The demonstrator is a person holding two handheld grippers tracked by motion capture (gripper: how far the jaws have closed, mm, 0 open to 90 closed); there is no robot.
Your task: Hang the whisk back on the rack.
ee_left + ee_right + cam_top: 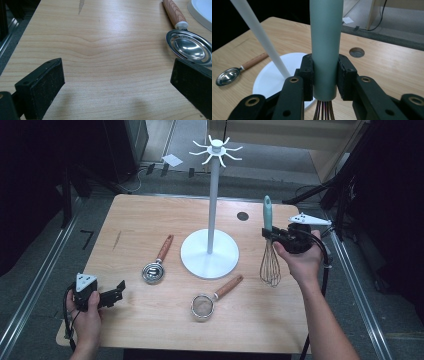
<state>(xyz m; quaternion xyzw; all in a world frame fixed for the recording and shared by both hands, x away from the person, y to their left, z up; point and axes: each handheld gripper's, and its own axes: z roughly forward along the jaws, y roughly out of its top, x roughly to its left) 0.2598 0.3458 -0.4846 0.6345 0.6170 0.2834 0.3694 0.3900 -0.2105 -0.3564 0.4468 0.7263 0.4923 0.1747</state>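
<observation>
Between the right gripper [325,75] jaws, pads clamp the whisk [325,37] handle's base.

The black right gripper [270,234] is squeezed tight, held up in the hand. The black left gripper [118,290] sits low, jaws wide apart.

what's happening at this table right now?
A person holds a gripper in each hand. The right gripper is shut on the teal handle of a whisk, held upright with its wires down, beside the white hook stand. The left gripper sits open near the table's front left corner, holding nothing. A metal scoop and a small strainer, both wood-handled, lie on the table.
</observation>
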